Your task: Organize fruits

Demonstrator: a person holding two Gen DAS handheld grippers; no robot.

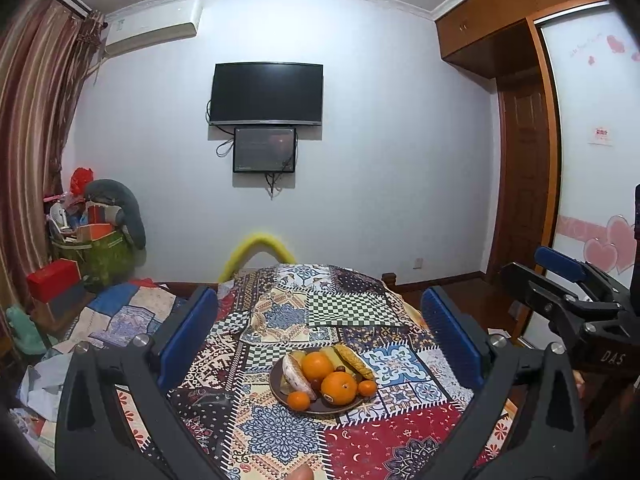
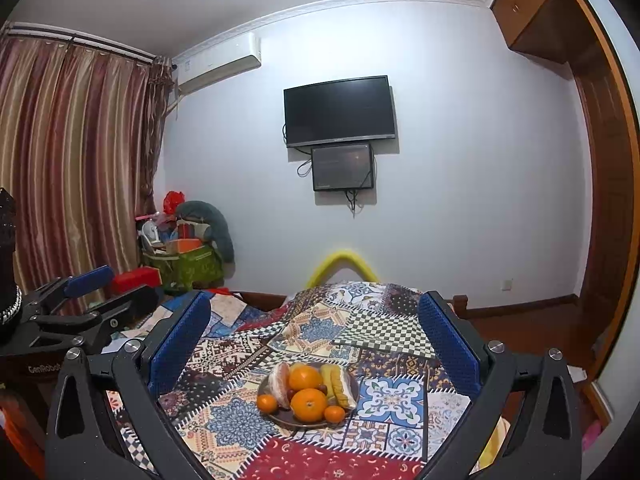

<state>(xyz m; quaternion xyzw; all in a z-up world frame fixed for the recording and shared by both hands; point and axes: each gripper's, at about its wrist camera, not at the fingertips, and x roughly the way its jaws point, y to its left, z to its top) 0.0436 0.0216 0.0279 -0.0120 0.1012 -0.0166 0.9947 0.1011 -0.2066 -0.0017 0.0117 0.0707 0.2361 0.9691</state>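
While both grippers gape empty, the right gripper (image 1: pixel 568 280) perhaps reads "DAS".

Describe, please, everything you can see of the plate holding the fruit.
The plate is round, dark brown and shallow, looking glossy. It sits flat on the patchwork cloth, ahead of both open grippers and untouched by them. It is piled with fruit: two big oranges, three small ones, bananas and a pale peeled segment along its left side.
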